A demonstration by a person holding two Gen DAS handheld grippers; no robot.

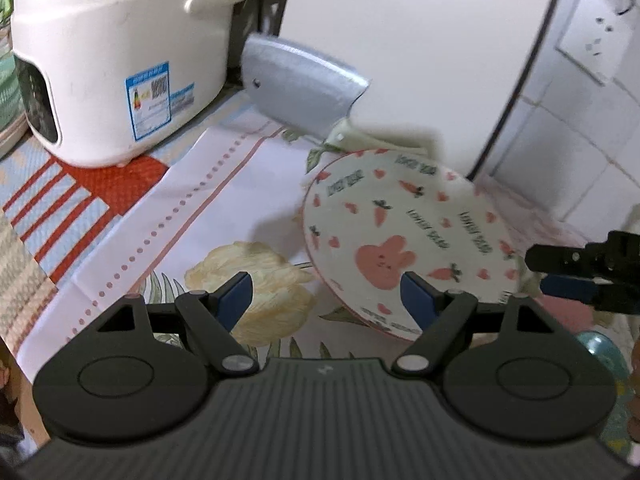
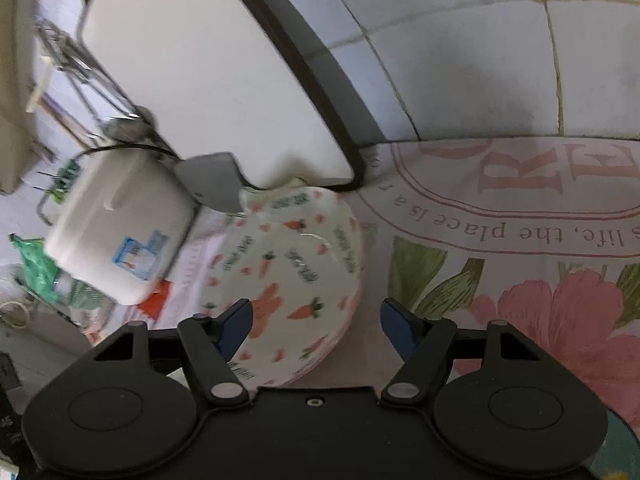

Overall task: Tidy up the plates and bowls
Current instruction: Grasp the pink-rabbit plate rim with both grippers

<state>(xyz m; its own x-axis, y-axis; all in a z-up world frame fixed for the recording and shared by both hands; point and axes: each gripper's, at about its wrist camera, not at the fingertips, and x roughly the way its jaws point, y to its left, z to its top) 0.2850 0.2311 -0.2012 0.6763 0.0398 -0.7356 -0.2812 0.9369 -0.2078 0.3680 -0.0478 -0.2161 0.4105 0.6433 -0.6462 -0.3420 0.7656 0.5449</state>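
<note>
A white-tiled kitchen wall (image 2: 460, 60) backs a counter spread with a glossy floral tablecloth (image 1: 224, 208), printed with pink blooms, green leaves and curved lettering. A large white board with a dark rim (image 1: 420, 48) leans against the wall at the rear edge. Left of it stands a rounded white plastic rice cooker (image 1: 116, 60) bearing a blue label, a grey cleaver blade (image 1: 296, 84) beside it. Near the board's foot lies a round ceramic plate (image 1: 400, 240) patterned with carrots, hearts and a pink rabbit, apparently stacked on another. The left gripper (image 1: 326, 292) and right gripper (image 2: 314, 324) hover with blue-padded jaws apart, gripping nothing.
</note>
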